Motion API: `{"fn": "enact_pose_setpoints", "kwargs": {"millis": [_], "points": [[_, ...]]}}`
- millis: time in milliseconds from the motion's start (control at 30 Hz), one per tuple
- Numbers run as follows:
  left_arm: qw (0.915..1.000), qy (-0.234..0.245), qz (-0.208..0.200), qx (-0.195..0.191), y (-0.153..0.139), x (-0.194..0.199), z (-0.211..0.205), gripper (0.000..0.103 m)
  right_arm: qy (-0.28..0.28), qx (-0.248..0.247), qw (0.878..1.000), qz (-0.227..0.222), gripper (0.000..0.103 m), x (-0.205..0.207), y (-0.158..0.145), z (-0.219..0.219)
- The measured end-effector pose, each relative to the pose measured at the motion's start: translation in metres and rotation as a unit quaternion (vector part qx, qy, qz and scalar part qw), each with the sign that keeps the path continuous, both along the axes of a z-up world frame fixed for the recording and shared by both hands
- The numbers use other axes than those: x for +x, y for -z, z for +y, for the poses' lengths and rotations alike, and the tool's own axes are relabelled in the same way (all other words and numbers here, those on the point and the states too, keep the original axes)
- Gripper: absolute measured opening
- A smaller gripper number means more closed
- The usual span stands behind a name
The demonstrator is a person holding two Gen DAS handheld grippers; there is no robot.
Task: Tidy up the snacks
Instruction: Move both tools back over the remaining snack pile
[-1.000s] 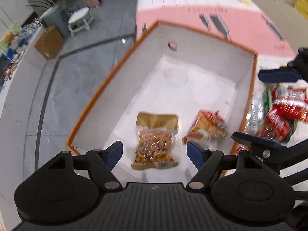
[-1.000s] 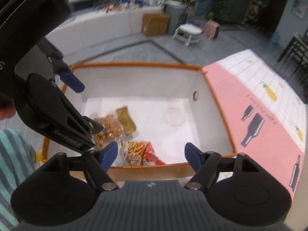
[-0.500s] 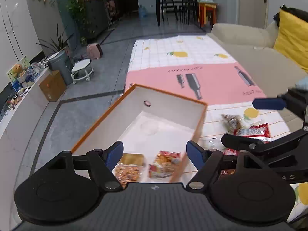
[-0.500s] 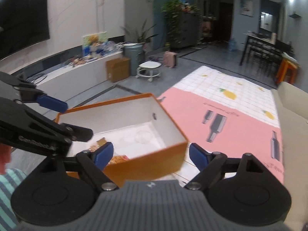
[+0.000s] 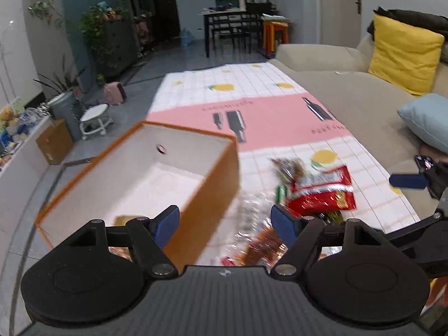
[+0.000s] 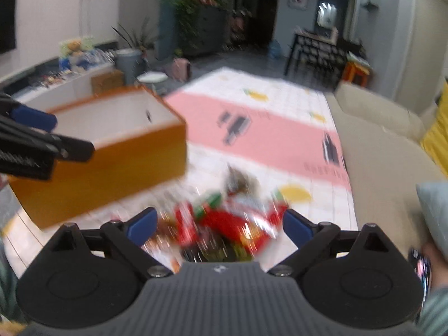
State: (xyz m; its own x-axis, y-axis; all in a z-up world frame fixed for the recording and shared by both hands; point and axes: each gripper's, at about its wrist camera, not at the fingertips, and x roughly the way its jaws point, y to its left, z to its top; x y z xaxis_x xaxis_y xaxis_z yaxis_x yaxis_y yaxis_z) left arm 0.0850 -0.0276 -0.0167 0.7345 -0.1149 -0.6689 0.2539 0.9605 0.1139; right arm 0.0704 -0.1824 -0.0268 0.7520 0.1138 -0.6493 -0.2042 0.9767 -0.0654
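An orange box with a white inside stands on the mat, left of a pile of snack packets. A red packet tops the pile; a brown packet lies nearer. My left gripper is open and empty, above the box's right wall. My right gripper is open and empty, just above the blurred red packets. The box is at left in the right wrist view. One snack shows inside the box near the left fingertip.
A pink and white mat covers the floor. A beige sofa with a yellow cushion and a blue cushion lies to the right. A low white stool and a cardboard carton stand at left.
Both grippers have pulled back from over the box and swung right toward the snack pile. Both stay open and empty.
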Motion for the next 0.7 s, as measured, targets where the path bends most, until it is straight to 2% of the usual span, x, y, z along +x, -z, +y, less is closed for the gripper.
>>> {"fn": "enact_pose_setpoints", "kwargs": {"millis": [200, 333, 533, 700], "points": [[0.9974, -0.004, 0.065, -0.029, 0.035, 0.005, -0.007, 0.088, 0.034, 0.024, 0.997, 0.062, 0.093, -0.009, 0.032, -0.018], [0.9954, 0.014, 0.093, -0.015, 0.059, 0.010, -0.013, 0.088, 0.033, 0.033, 0.995, 0.085, 0.093, -0.006, 0.047, -0.021], [0.9929, 0.079, 0.081, 0.038, 0.075, 0.015, -0.026, 0.088, 0.025, 0.041, 0.996, 0.071, 0.092, 0.005, 0.048, -0.027], [0.9883, 0.117, 0.083, 0.052, 0.082, 0.029, -0.029, 0.088, 0.038, 0.051, 0.996, 0.057, 0.091, 0.028, 0.043, -0.029]]}}
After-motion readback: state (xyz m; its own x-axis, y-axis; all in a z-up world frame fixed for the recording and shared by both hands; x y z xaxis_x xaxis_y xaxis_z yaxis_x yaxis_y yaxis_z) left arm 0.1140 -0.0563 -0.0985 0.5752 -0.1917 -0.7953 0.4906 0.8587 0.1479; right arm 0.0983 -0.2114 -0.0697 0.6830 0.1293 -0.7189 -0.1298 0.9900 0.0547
